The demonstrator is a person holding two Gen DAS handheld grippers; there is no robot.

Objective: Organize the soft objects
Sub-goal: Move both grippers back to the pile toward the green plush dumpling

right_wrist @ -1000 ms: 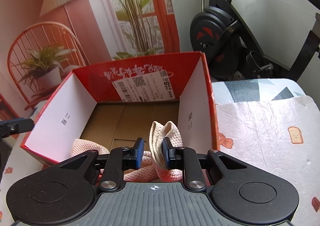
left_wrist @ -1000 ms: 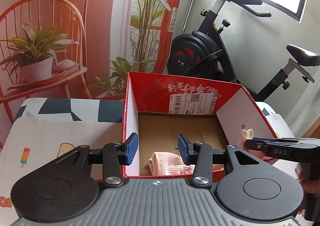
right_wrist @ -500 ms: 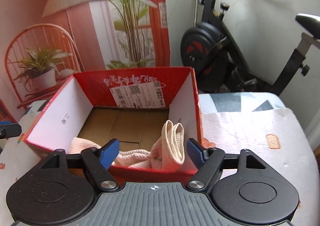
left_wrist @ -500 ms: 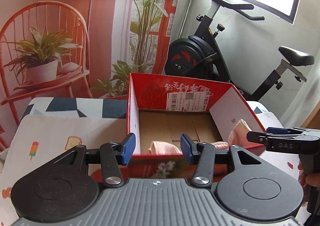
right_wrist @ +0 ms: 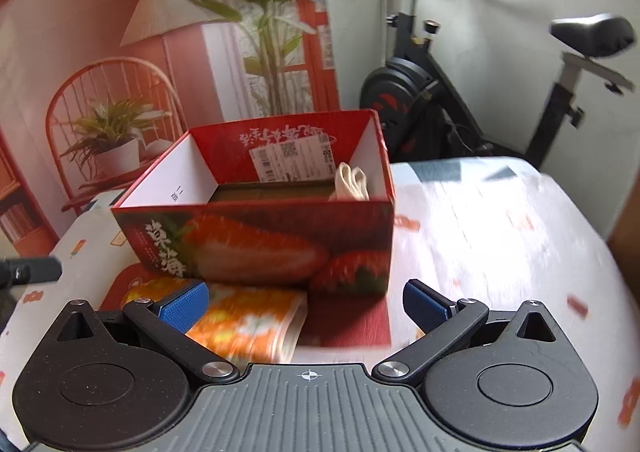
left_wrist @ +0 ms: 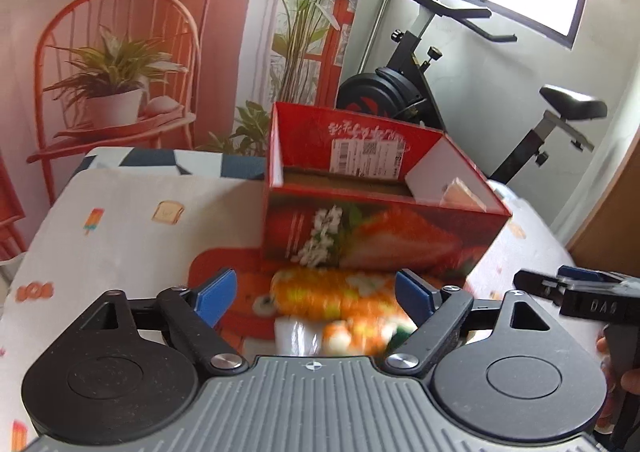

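Note:
A red strawberry-print box (left_wrist: 376,236) (right_wrist: 260,244) stands open on the table. A pale pink cloth (right_wrist: 351,182) pokes up inside at its right wall; its tip shows in the left wrist view (left_wrist: 460,192). An orange-and-yellow patterned soft item (left_wrist: 340,304) (right_wrist: 248,324) lies on the table in front of the box. My left gripper (left_wrist: 316,294) is open and empty, just above that item. My right gripper (right_wrist: 306,304) is open and empty, in front of the box; it also shows at the right of the left wrist view (left_wrist: 576,294).
The table has a white cloth (left_wrist: 120,236) with small printed pictures and a red mat (right_wrist: 348,326) under the box. An exercise bike (right_wrist: 440,100) stands behind the table, and a backdrop with a chair and plants is at the back.
My right gripper opened and let go of the pink cloth, which now stays in the box. Both grippers pulled back from the box toward the near side of the table.

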